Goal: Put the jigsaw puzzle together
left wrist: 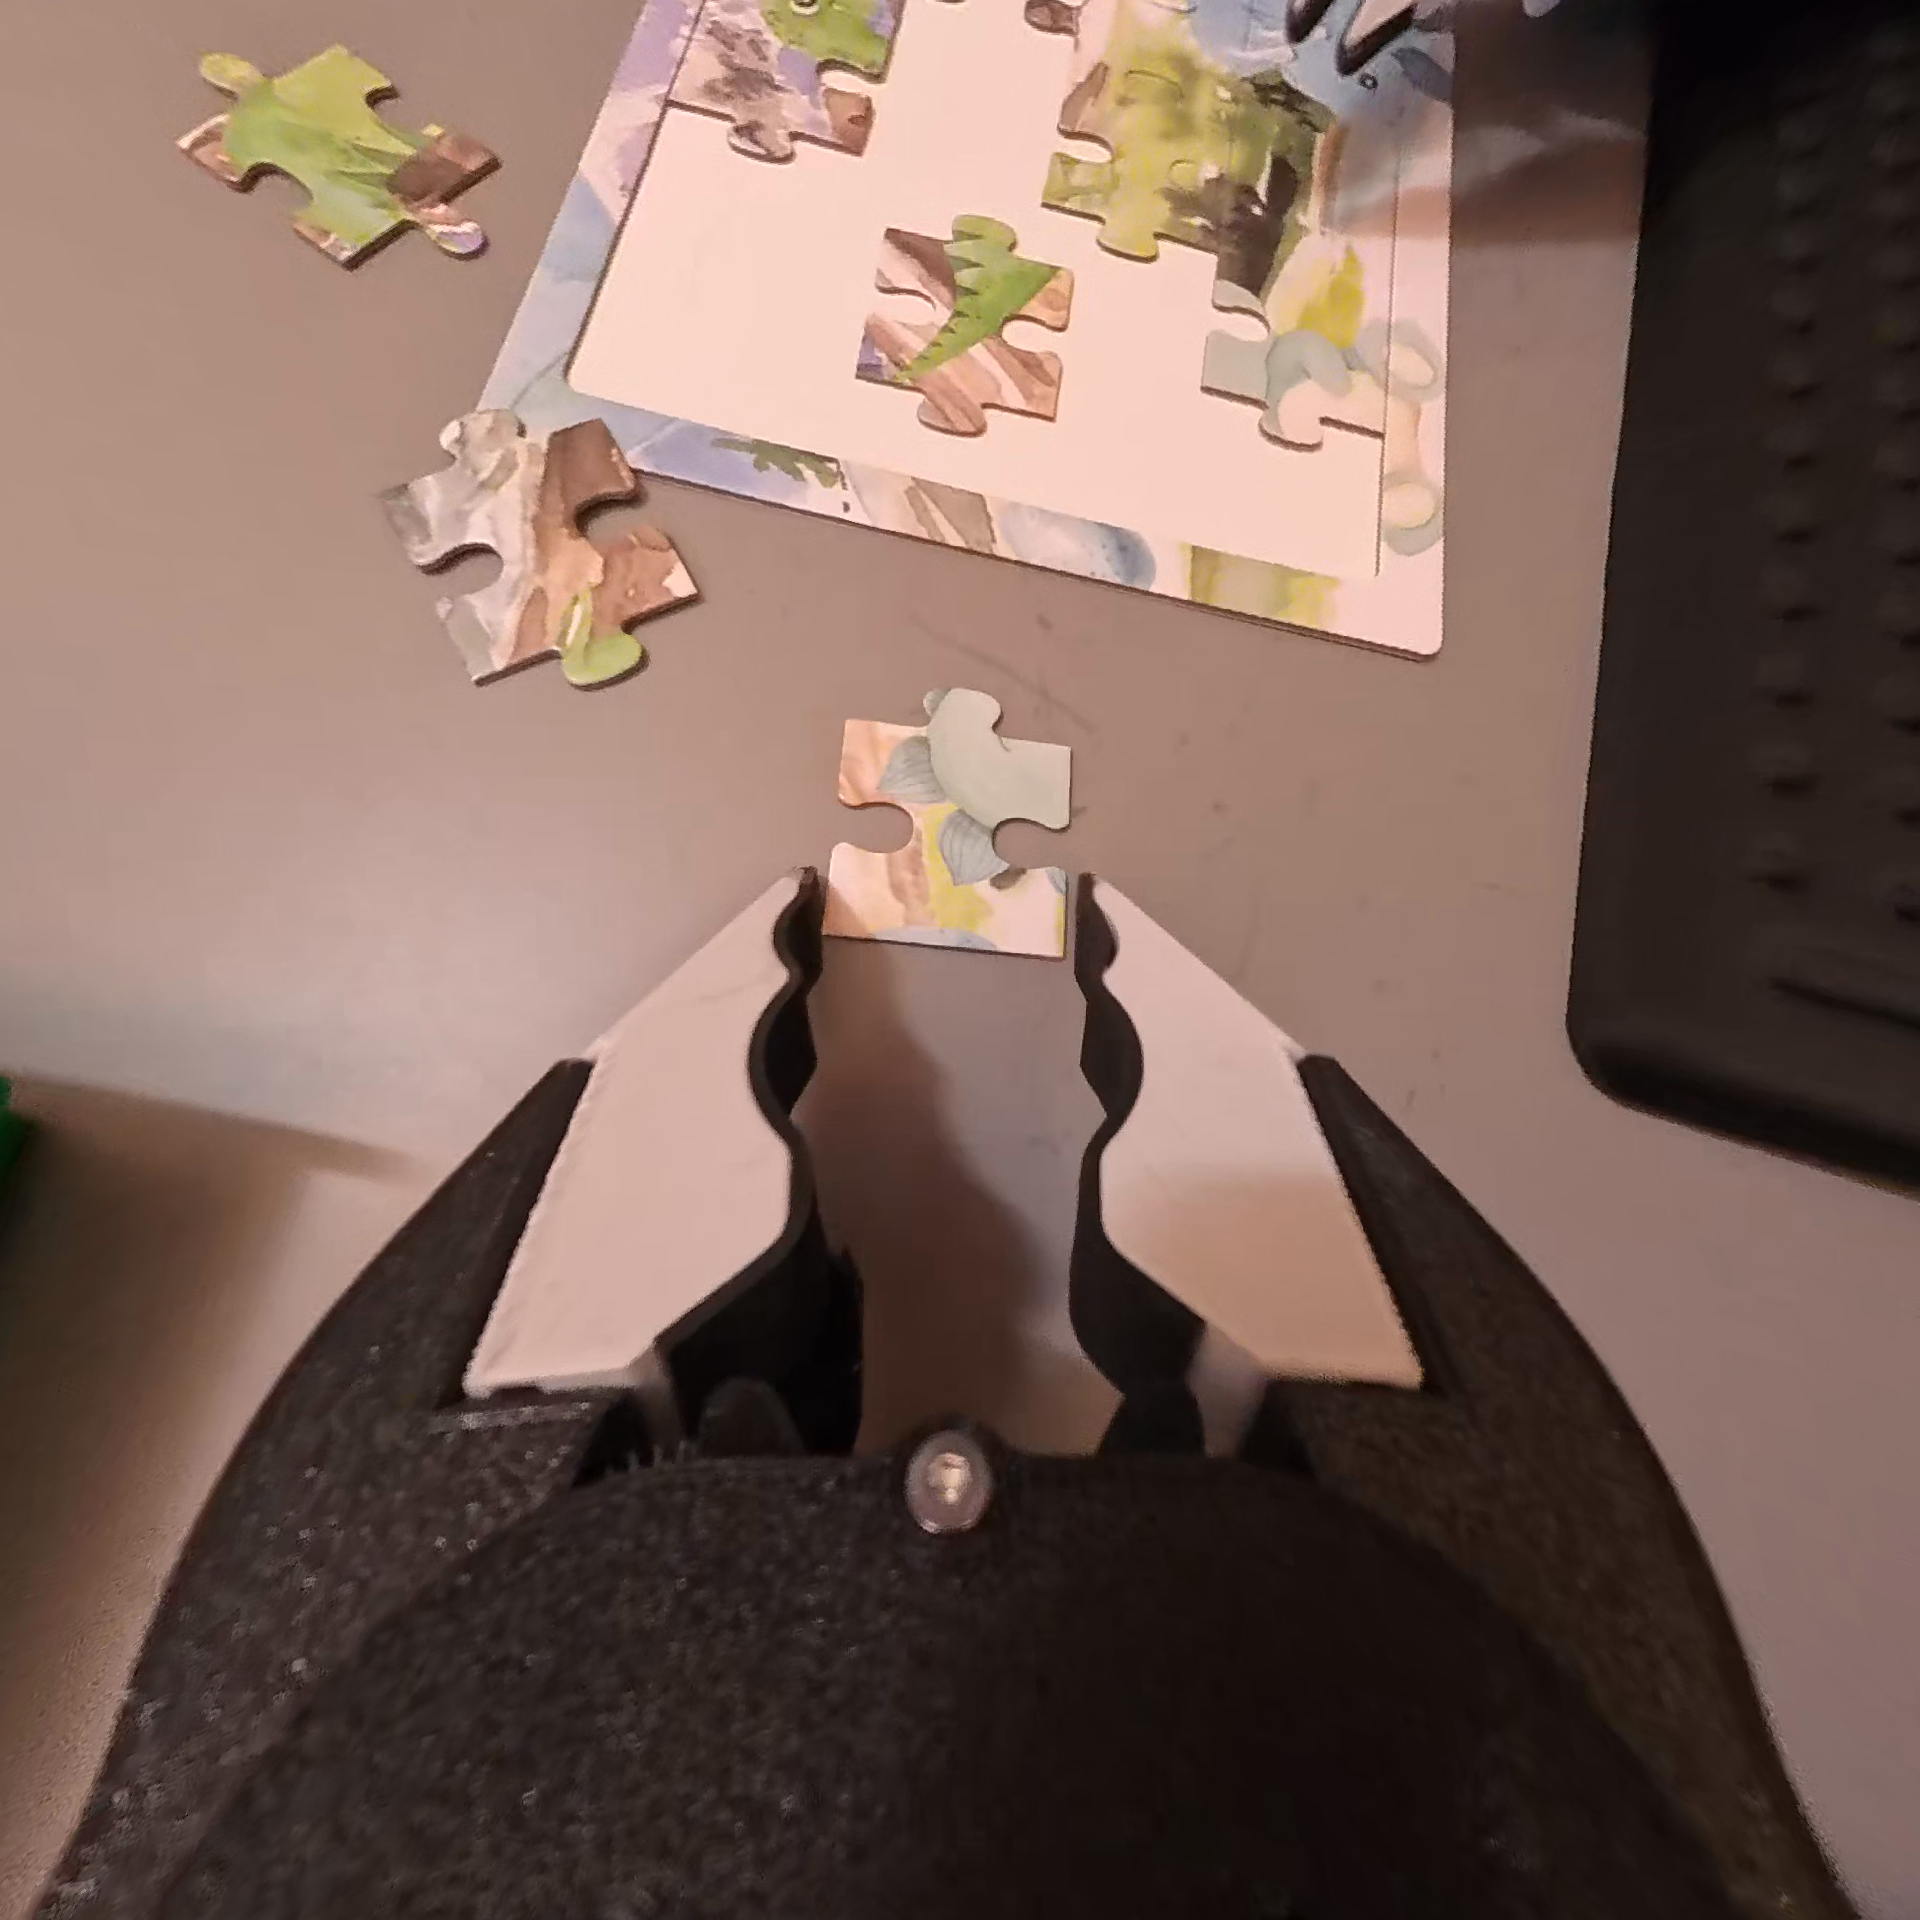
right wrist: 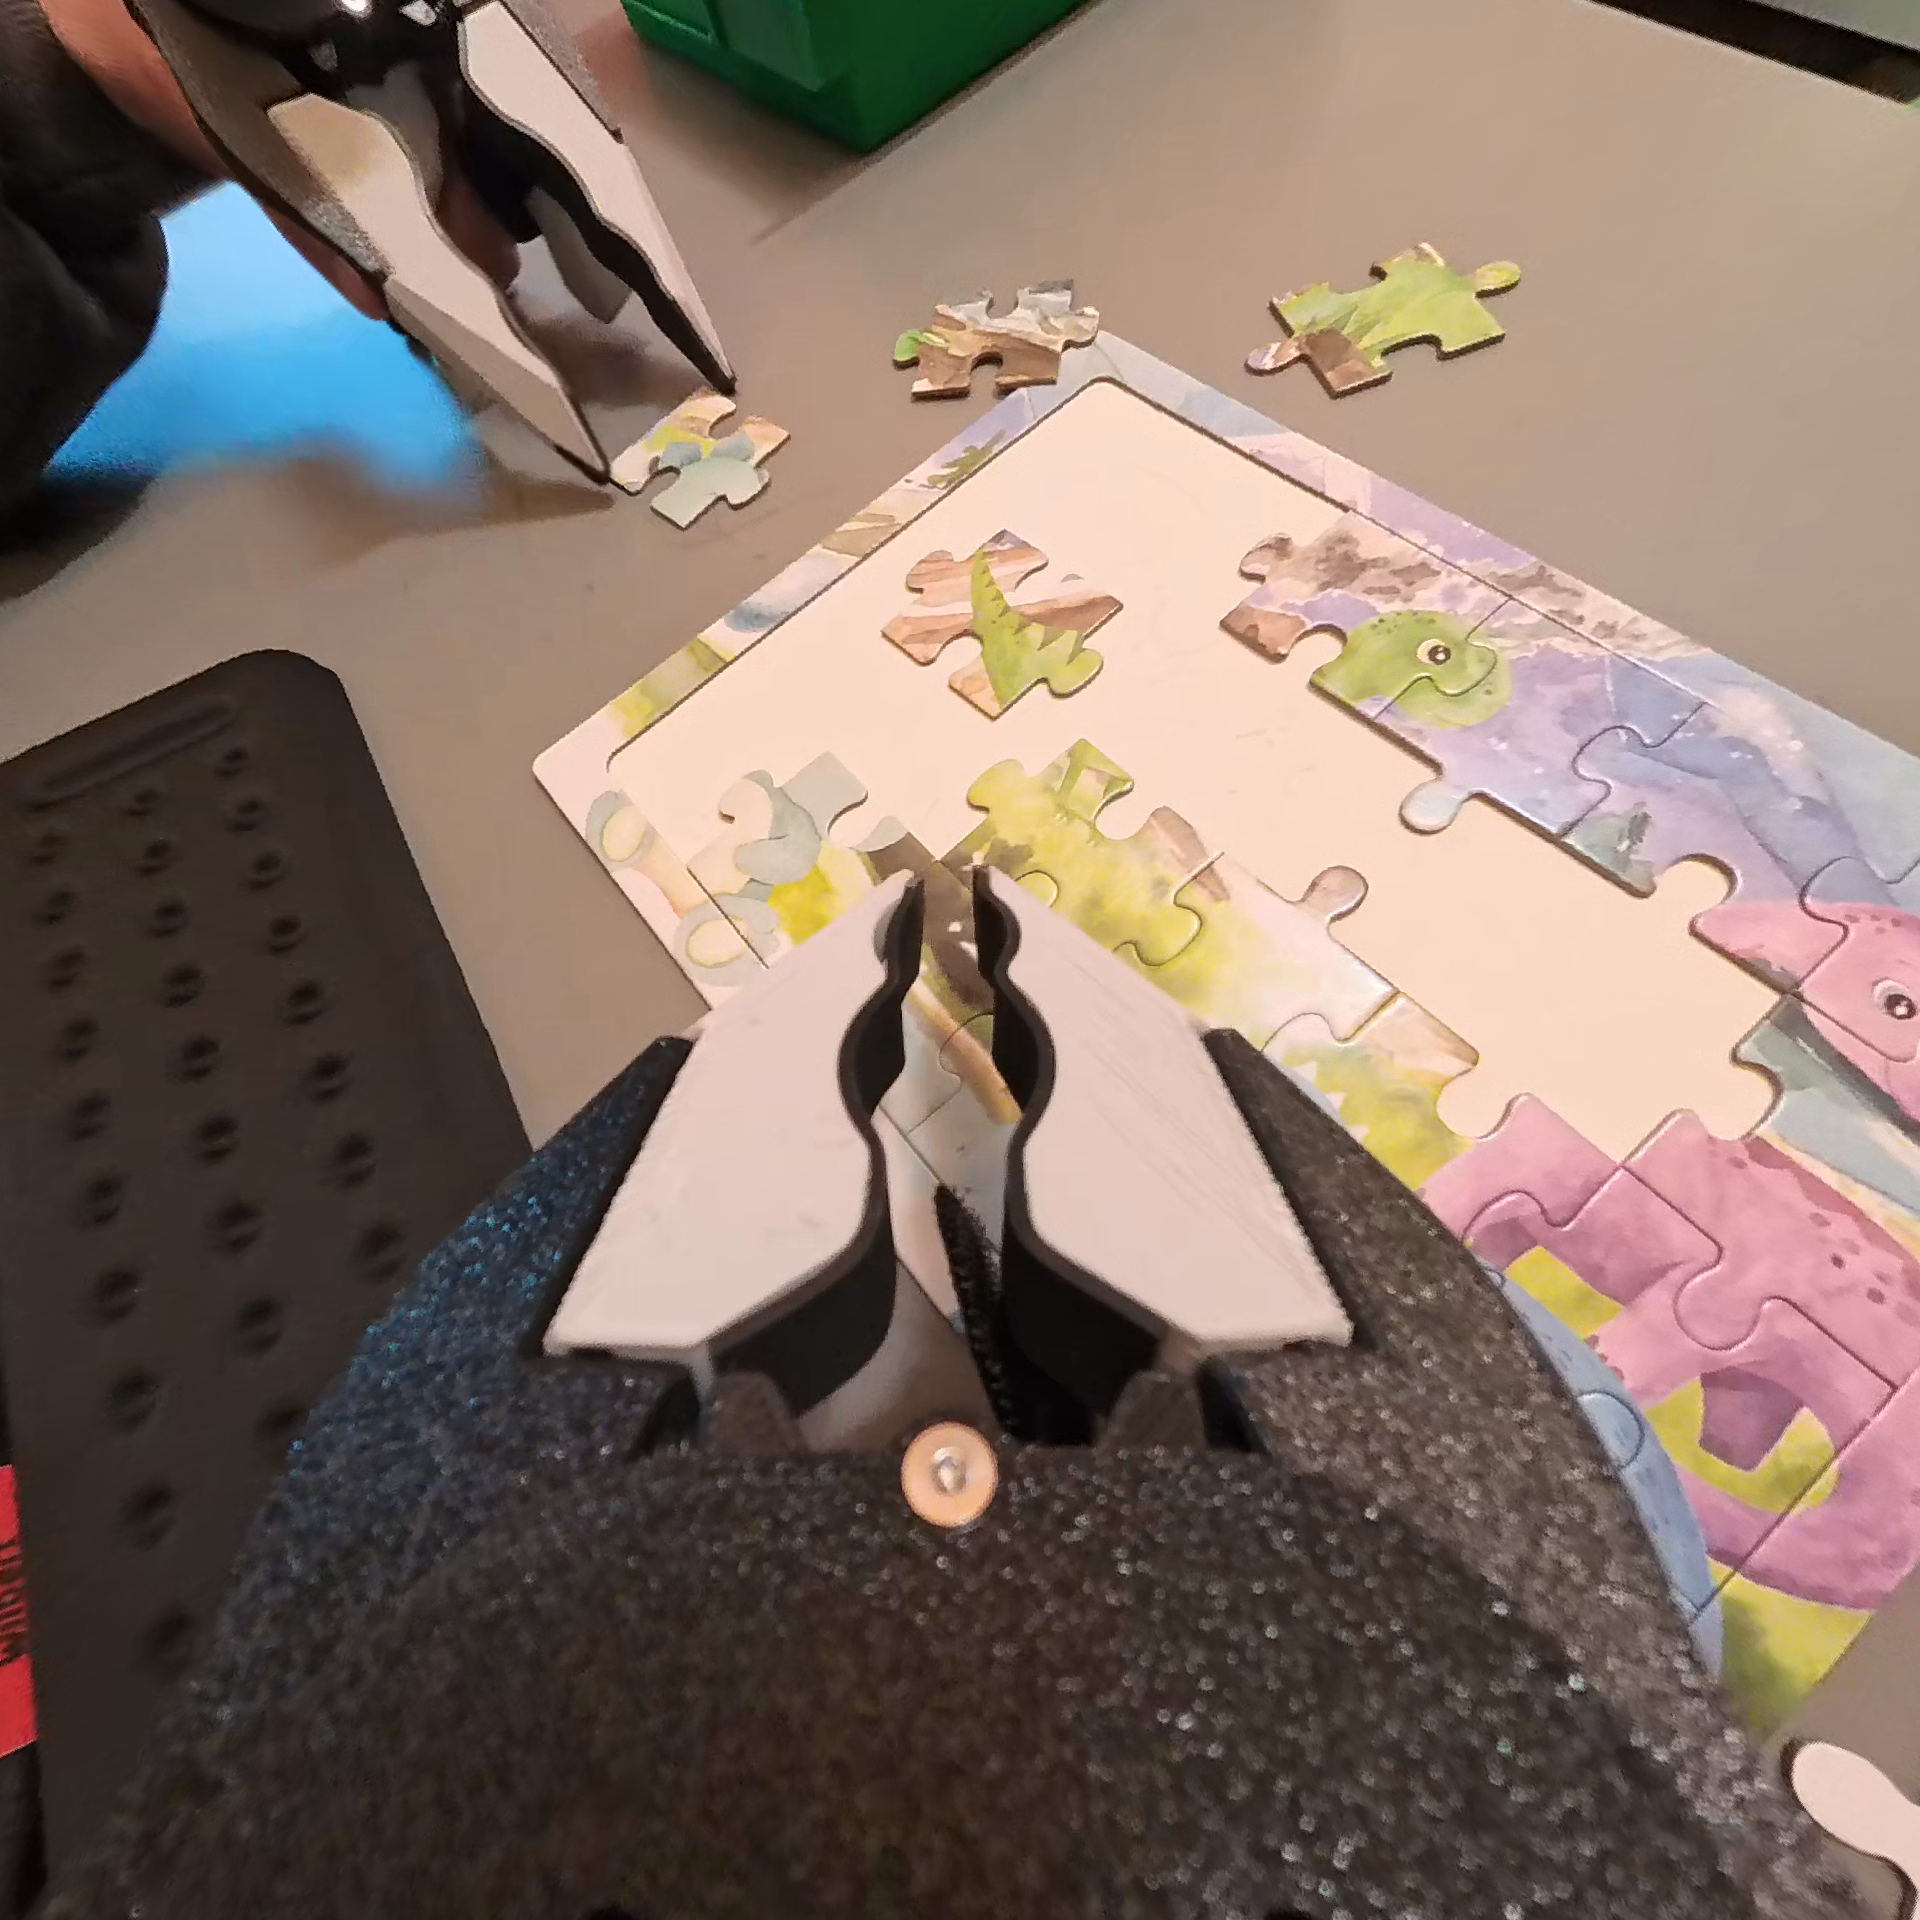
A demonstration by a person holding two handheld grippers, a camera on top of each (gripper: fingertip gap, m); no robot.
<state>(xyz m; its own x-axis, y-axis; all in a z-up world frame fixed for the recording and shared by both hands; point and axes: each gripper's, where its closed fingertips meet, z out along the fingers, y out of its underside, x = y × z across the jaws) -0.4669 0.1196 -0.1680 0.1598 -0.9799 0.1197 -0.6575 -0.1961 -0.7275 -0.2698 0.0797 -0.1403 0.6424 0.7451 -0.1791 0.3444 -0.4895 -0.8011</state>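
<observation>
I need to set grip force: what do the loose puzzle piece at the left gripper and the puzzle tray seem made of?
Loose piece: seemingly thick printed cardboard, matte, with a brownish cut edge. Puzzle tray: likely the same board, printed border around a plain cream recess. Both look thin, flat and rigid.

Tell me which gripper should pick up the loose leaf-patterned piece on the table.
Left. The left gripper is open with the leaf-patterned piece between its fingers; the right gripper hovers over the puzzle board.

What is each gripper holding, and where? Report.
Nothing held. Left gripper, open, straddles the leaf piece at its near end on the table; right gripper empty.
</observation>
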